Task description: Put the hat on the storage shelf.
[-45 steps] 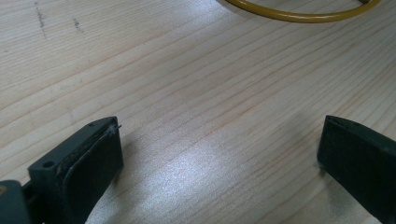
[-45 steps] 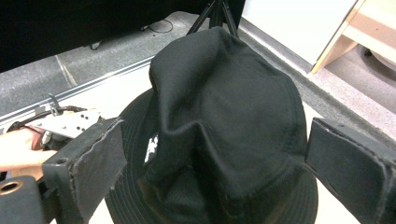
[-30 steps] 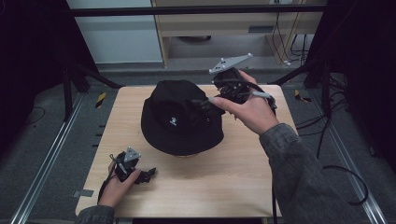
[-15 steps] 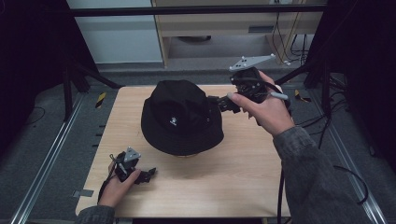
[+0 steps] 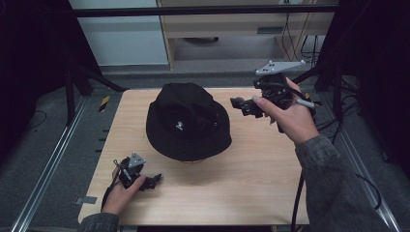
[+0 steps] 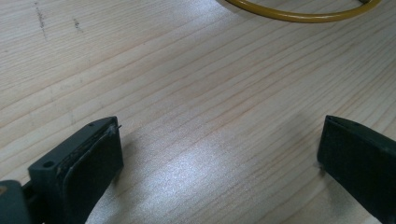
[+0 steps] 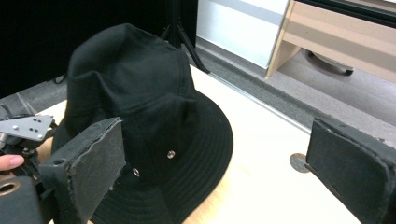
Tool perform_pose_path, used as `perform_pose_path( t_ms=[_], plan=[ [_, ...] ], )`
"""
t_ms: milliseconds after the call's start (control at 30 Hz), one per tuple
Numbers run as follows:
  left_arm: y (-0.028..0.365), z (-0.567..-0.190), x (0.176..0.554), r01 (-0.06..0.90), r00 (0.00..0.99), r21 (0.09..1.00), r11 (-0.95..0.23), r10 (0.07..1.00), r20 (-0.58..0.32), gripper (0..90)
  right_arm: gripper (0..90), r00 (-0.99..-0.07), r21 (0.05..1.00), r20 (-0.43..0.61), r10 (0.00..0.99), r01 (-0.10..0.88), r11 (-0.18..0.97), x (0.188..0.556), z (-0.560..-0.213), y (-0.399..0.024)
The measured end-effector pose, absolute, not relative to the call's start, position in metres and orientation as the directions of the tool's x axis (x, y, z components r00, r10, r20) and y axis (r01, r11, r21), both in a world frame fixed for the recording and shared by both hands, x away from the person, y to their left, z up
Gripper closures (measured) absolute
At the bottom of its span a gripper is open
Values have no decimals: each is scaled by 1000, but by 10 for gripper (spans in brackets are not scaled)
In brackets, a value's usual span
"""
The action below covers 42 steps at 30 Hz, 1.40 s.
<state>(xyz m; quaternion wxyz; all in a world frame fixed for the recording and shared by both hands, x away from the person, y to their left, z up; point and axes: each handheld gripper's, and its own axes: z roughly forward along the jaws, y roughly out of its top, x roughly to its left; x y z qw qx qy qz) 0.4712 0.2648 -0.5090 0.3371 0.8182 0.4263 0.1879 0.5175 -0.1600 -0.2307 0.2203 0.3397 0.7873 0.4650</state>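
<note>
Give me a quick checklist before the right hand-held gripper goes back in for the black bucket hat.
1. Right hand-held gripper open and holding nothing: ok.
2. Black fabric bucket hat sitting crown up on the light wooden table: ok.
3. Right hand-held gripper apart from the brim, raised beside it: ok.
4. Left hand-held gripper open, low at the table's near corner, away from the hat: ok.
5. What the yellow ring under the hat is: cannot tell.

One black hat (image 5: 187,121); two claws: left (image 5: 153,181), right (image 5: 240,106); one table (image 5: 241,183).
</note>
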Motion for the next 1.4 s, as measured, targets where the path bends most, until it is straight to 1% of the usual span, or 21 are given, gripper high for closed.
perform_pose_path(
  t_ms=[333, 433, 700, 733, 800, 1033, 1067, 1100, 1200, 1267, 1300, 1400],
  plan=[
    [265, -509, 471, 574, 563, 712, -405, 826, 16, 0, 48, -636, 885, -12, 772, 353, 304, 513, -241, -186],
    [265, -509, 471, 573, 565, 712, -406, 825, 16, 0, 47, -631, 883, -11, 776, 358, 304, 511, -243, -189],
    [265, -509, 471, 571, 569, 709, -414, 822, 22, 0, 57, -612, 869, -16, 791, 383, 314, 503, -260, -202],
    [265, -509, 471, 571, 569, 709, -414, 822, 22, 0, 65, -599, 864, -28, 800, 388, 321, 502, -269, -205],
    [265, -509, 471, 571, 569, 709, -414, 822, 22, 0, 69, -596, 862, -29, 802, 391, 322, 502, -271, -206],
    [265, -509, 471, 571, 569, 709, -414, 822, 22, 0, 72, -580, 849, -18, 814, 421, 319, 497, -299, -213],
    [265, -509, 471, 571, 569, 709, -414, 822, 22, 0, 73, -573, 843, -16, 820, 433, 319, 495, -309, -214],
    [265, -509, 471, 571, 569, 709, -414, 822, 22, 0, 73, -573, 843, -16, 820, 433, 319, 495, -309, -214],
    [265, -509, 471, 571, 569, 709, -414, 822, 23, 0, 82, -563, 834, 2, 826, 458, 309, 493, -328, -217],
    [265, -509, 471, 571, 569, 709, -414, 822, 22, 0, 85, -563, 833, 6, 826, 460, 308, 492, -332, -217],
    [265, -509, 471, 571, 569, 709, -414, 822, 23, 0, 87, -562, 828, 11, 827, 469, 308, 490, -342, -218],
    [265, -509, 471, 571, 569, 709, -414, 822, 22, 0, 95, -558, 825, 18, 830, 478, 303, 489, -350, -219]
  ],
)
